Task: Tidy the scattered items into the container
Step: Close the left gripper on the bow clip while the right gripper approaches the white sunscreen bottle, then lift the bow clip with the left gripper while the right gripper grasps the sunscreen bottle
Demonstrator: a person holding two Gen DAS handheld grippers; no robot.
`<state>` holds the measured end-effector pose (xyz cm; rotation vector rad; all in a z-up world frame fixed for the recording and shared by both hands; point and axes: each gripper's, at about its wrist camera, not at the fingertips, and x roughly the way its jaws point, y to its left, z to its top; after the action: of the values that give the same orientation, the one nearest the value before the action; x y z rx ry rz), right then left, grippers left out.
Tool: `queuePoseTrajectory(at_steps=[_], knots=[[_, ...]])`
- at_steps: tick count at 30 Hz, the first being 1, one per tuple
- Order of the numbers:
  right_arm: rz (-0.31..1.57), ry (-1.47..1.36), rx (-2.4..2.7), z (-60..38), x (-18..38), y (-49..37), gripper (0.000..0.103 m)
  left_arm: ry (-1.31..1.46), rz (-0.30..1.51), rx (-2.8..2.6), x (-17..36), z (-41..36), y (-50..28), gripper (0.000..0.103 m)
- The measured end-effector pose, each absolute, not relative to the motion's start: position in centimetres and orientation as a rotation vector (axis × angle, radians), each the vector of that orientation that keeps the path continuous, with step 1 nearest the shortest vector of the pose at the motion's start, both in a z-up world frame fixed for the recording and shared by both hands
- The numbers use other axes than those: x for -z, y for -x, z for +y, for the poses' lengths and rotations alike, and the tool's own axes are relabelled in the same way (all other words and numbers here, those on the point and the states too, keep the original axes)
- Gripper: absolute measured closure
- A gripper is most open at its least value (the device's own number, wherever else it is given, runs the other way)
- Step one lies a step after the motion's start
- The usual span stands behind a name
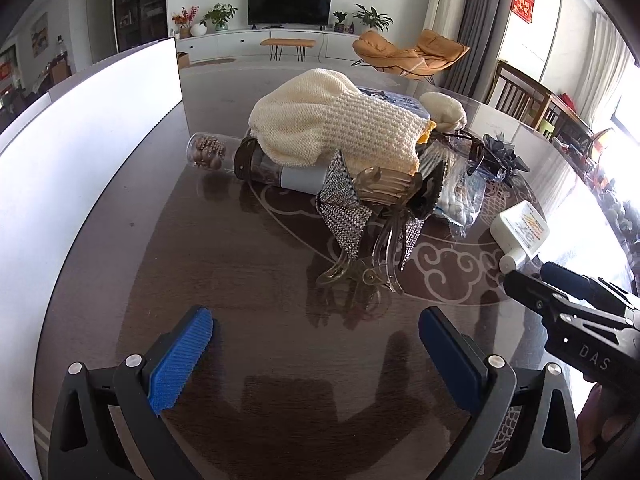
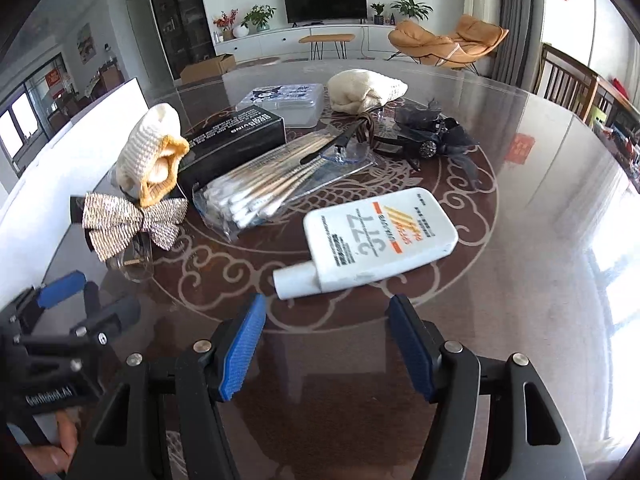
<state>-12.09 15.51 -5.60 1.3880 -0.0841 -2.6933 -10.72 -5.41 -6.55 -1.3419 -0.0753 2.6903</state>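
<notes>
Your left gripper point(image 1: 316, 344) stood with its jaws wide apart and empty, the blue pads point(image 1: 180, 360) hovering low over the dark glass-topped table point(image 1: 248, 280) and touching nothing. Just ahead of them lay a clear claw hair clip point(image 1: 360, 272), and behind it a rhinestone bow point(image 1: 340, 204) rested against a brown comb clip point(image 1: 386, 188). Your right gripper point(image 2: 326, 344) was likewise held with jaws wide and empty, tilted down toward the table, its fingertips just short of the cap of a white lotion bottle point(image 2: 380, 236) lying on its side. In the right wrist view, your left hand point(image 2: 60, 448) gripped the handle of the left tool at the lower left edge. Farther out, a bag of cotton swabs point(image 2: 264, 188) lay beside a black box point(image 2: 236, 144), with a cream knitted glove point(image 2: 154, 148) standing at the box's left end above the bow. A second knitted glove point(image 2: 364, 88) lay beyond, near a dark mesh hair bow point(image 2: 432, 132) and a pair of glasses point(image 2: 344, 148). A clear lidded case point(image 2: 288, 100) sat behind the black box. The white container point(image 1: 80, 168) stood along the table's left side, well apart from both grippers.
</notes>
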Motion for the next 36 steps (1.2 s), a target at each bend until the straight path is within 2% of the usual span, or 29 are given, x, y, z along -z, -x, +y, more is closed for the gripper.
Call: queuePoseTrajectory(at_steps=[3, 7, 13, 18, 23, 26, 28, 30, 32, 36], knots=[[-0.143, -1.442, 2.768, 15.2, 5.6, 13.4, 0.037, 1.337, -0.087, -2.689, 6.5, -5.3, 10.9, 0.0], [-0.101, -1.489, 2.856, 15.4, 5.7, 13.9, 0.039, 1.339, -0.086, -2.688, 6.4, -5.3, 11.0, 0.0], [-0.156, -1.498, 2.997, 21.9, 5.9, 10.0, 0.039, 1.338, -0.087, -2.687, 6.4, -5.2, 11.1, 0.0], [-0.119, -1.448, 2.981, 24.7, 5.8, 8.6, 0.039, 1.331, -0.098, -2.661, 6.3, -5.3, 11.1, 0.0], [-0.084, -1.408, 2.974, 24.3, 5.9, 8.2, 0.039, 1.215, -0.475, -2.605, 4.8, -8.2, 11.5, 0.0], [-0.073, -1.391, 2.955, 24.0, 5.9, 7.9, 0.038, 1.134, -0.576, -2.652, 2.4, -8.9, 12.5, 0.0], [-0.066, -1.384, 2.945, 23.9, 5.9, 8.0, 0.038, 1.112, -0.544, -2.682, 1.0, -8.2, 13.8, 0.0], [-0.063, -1.38, 2.941, 23.8, 5.9, 7.9, 0.039, 1.159, -0.414, -2.709, 0.5, -6.6, 15.4, 0.0], [-0.079, -1.372, 2.938, 23.9, 5.9, 7.8, 0.039, 1.246, -0.26, -2.73, 1.1, -4.8, 16.6, 0.0], [-0.136, -1.348, 2.935, 24.4, 5.7, 7.6, 0.039, 1.262, -0.109, -2.664, 2.6, -3.2, 14.9, 0.0]])
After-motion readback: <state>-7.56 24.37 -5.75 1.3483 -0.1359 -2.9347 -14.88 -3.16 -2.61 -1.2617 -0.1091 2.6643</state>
